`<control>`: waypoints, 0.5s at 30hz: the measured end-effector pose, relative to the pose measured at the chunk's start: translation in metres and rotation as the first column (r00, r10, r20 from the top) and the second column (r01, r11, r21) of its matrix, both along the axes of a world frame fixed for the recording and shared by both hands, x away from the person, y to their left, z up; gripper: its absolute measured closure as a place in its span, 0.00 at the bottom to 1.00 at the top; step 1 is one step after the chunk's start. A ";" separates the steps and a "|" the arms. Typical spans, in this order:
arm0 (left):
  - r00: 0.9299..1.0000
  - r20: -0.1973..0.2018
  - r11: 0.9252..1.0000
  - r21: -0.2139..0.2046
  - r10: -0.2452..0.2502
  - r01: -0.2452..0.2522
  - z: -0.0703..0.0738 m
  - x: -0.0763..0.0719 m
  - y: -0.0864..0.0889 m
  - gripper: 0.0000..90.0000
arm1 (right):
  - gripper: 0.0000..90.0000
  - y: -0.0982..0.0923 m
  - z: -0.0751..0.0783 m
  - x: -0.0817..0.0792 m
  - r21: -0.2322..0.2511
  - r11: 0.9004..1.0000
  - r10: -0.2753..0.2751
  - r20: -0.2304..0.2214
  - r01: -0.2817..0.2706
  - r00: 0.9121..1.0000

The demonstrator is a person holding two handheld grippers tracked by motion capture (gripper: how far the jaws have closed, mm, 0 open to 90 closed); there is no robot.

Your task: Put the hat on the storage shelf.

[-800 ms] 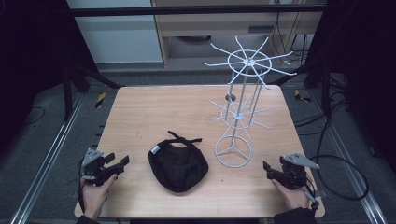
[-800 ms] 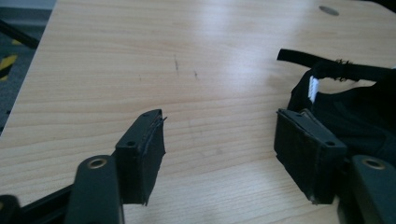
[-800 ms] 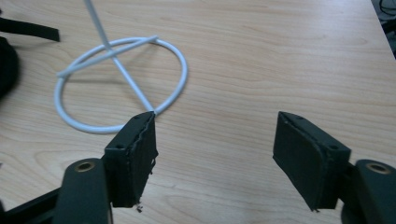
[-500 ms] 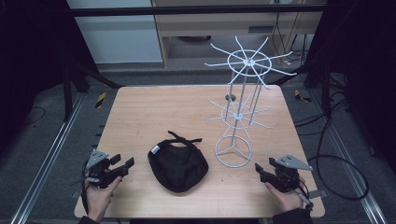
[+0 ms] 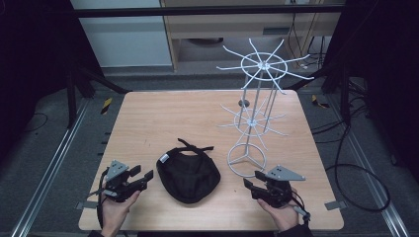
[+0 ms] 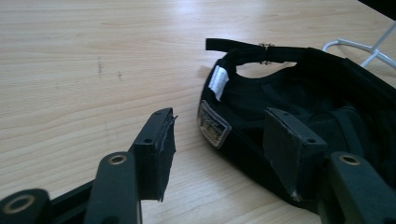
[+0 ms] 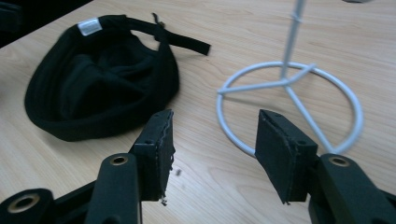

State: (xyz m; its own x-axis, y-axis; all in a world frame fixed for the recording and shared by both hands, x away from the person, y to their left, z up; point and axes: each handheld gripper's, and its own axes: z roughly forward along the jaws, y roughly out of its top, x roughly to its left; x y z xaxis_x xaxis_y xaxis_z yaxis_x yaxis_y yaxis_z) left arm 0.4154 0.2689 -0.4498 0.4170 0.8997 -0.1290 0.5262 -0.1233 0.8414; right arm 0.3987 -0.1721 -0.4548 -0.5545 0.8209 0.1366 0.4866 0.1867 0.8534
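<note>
Black cap (image 5: 188, 174) lies upside down at the table's (image 5: 163, 116) near edge, between the left gripper (image 5: 144, 177) and right gripper (image 5: 249, 184), both with jaws apart and empty; white rack (image 5: 253, 118) behind.

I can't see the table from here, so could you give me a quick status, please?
Left gripper and right gripper open, nothing held. Black cap upside down between them. White wire rack stands close beside it.

Your left gripper (image 5: 141, 178) and right gripper (image 5: 253, 185) are black, each topped at twelve o'clock by a grey three-cornered plate; brass-ringed screws dot the jaws, with frayed pads.
</note>
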 end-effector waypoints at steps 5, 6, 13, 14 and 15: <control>1.000 -0.005 1.000 0.001 -0.003 0.003 0.000 0.001 -0.011 0.50 | 0.56 0.018 0.003 0.005 -0.006 0.999 0.036 0.002 -0.036 0.999; 1.000 -0.005 1.000 0.001 -0.003 0.003 0.000 0.001 -0.011 0.50 | 0.57 0.021 0.004 0.005 -0.003 0.999 0.044 0.002 -0.044 0.999; 1.000 -0.030 1.000 0.029 0.005 -0.004 -0.004 0.007 -0.023 0.50 | 0.59 0.045 0.005 0.011 -0.012 0.996 0.087 -0.008 -0.087 0.996; 0.999 -0.037 0.999 0.035 0.009 -0.008 -0.006 0.010 -0.025 0.50 | 0.59 0.049 0.004 0.012 -0.016 0.995 0.094 -0.012 -0.094 0.996; 0.999 -0.052 0.999 0.045 0.009 -0.007 -0.008 0.013 -0.027 0.50 | 0.59 0.056 0.002 0.015 -0.024 0.995 0.101 -0.017 -0.101 0.995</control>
State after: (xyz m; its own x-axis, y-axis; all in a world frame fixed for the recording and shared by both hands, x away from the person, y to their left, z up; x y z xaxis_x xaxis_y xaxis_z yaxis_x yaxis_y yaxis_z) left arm 0.4279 0.2414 -0.4580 0.4036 0.9084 -0.1097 0.5703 -0.1560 0.8065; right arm 0.4137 -0.1161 -0.4528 -0.6329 0.7638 0.1265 0.4776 0.2566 0.8403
